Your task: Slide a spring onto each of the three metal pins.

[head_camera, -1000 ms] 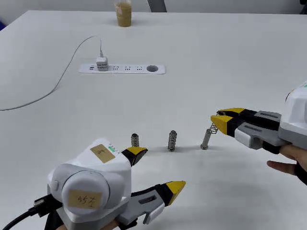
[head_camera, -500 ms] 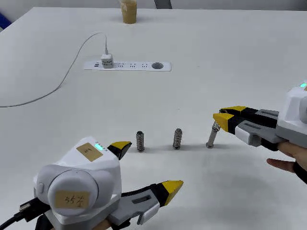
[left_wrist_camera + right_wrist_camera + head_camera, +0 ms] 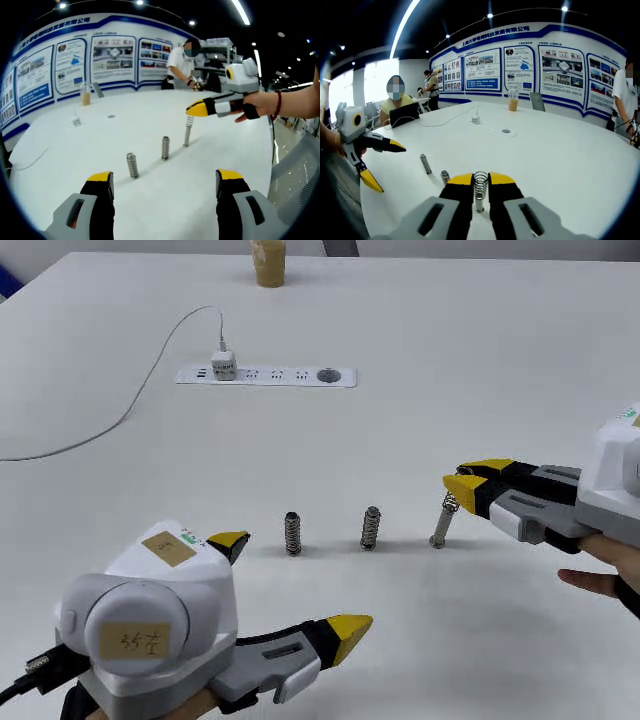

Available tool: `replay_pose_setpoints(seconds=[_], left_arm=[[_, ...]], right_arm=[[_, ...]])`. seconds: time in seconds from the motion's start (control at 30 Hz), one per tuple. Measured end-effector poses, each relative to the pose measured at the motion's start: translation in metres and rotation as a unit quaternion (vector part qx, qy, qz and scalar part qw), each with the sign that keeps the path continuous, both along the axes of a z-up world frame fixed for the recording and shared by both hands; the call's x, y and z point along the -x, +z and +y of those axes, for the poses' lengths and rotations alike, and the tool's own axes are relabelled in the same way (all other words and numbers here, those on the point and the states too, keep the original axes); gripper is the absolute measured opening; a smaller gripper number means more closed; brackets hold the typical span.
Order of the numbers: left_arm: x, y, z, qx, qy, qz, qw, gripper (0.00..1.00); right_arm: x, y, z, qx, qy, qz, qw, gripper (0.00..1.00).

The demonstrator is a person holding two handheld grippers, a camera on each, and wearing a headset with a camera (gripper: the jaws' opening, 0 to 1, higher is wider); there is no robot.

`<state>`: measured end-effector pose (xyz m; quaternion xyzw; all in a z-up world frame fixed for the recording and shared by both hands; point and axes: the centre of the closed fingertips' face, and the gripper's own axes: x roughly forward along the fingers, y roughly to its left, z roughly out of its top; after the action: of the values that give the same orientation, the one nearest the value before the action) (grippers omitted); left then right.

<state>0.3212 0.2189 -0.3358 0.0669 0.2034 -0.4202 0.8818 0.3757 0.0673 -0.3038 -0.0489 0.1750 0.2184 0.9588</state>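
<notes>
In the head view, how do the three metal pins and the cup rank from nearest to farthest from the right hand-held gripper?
Measured from the right hand-held gripper:
1. The right pin, tilted, with the spring at its top between the jaws.
2. The middle pin, upright, in the centre of the row.
3. The left pin, at the row's far end.
4. The cup, at the far table edge.

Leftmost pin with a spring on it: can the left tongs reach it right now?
Probably yes. The left tongs are open, and only bare table lies between them and the leftmost pin.
</notes>
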Motion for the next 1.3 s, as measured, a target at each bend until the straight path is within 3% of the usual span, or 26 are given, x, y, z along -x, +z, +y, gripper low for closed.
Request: replay_pose_setpoints(seconds=[0.13, 0.23, 0.8, 1.3], left_arm=[[-0.001, -0.001, 0.002, -0.001, 0.002, 0.002, 1.0000, 0.85], [-0.001, -0.002, 0.003, -0.003, 0.004, 0.004, 1.0000, 0.85], [-0.003, -0.002, 0.007, -0.005, 0.010, 0.002, 0.9999, 0.82], [-0.005, -0.004, 0.011, -0.009, 0.017, 0.001, 0.9998, 0.80]], right_arm=[[0.001, 0.001, 0.004, 0.007, 0.007, -0.002, 0.9999, 0.12], [0.001, -0.006, 0.002, 0.015, 0.007, 0.009, 0.9998, 0.12], [0.000, -0.030, 0.005, -0.004, -0.001, 0.038, 0.9993, 0.12], [0.003, -0.048, 0.011, -0.006, -0.003, 0.059, 0.9983, 0.12]])
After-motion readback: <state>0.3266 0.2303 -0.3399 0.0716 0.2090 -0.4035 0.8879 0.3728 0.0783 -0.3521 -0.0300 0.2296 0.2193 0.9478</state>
